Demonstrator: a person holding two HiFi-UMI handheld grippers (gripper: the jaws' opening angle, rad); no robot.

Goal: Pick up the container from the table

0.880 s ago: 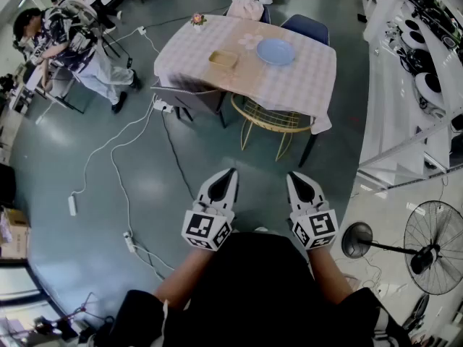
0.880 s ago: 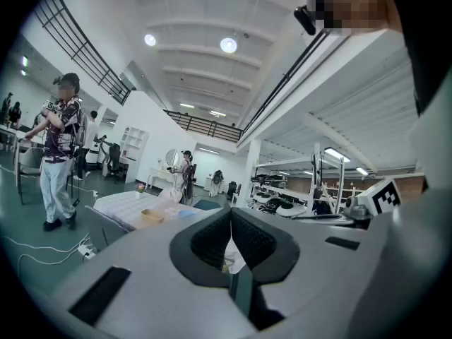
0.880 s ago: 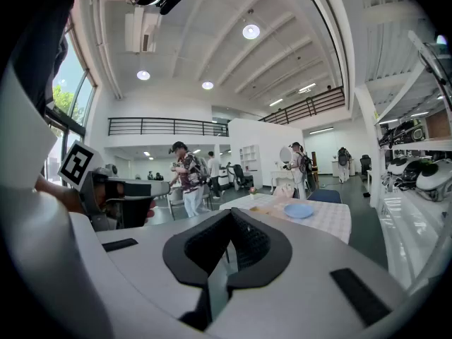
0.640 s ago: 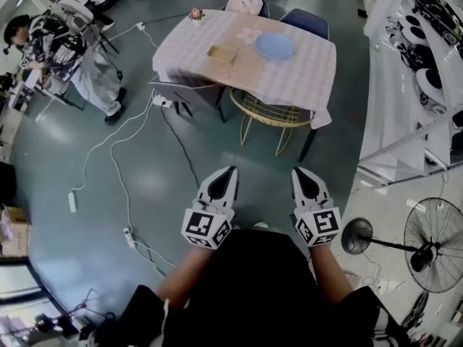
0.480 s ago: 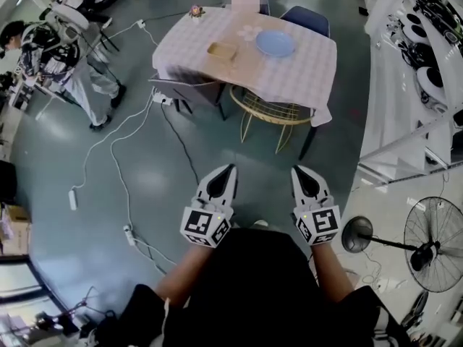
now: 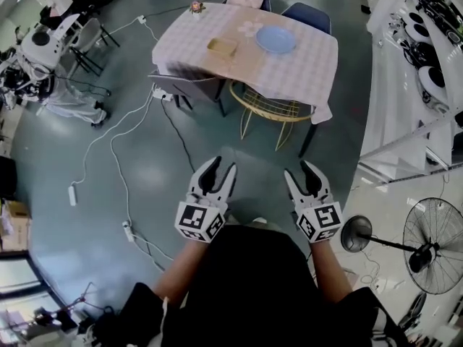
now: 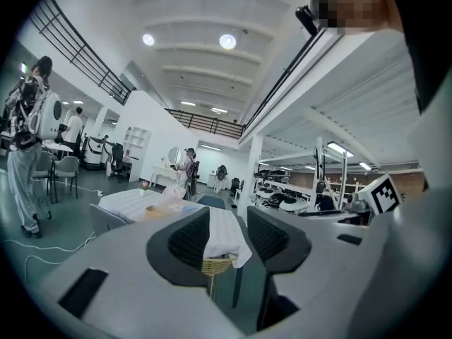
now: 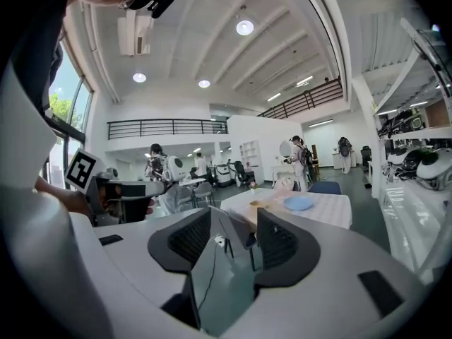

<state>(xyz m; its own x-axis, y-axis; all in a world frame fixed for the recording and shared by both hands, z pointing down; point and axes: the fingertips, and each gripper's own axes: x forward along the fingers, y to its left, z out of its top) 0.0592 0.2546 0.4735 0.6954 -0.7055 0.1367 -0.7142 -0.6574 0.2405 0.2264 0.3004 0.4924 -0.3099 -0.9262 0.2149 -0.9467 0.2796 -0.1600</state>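
The container, a shallow tan tray, lies on a table with a pale checked cloth, far ahead of me across the floor. It also shows small in the left gripper view, the container, and in the right gripper view, the container. My left gripper and right gripper are held side by side in front of my body. Both point toward the table and are far from it. Both are open, with nothing between the jaws of the left gripper or the right gripper.
A blue plate and a small flower pot share the table. A grey chair, a wire chair and a blue chair surround it. Cables and a power strip lie left. A fan and shelving stand right.
Both grippers' jaws, together before, now stand apart. The person with the rig at the left has moved further toward the left edge.
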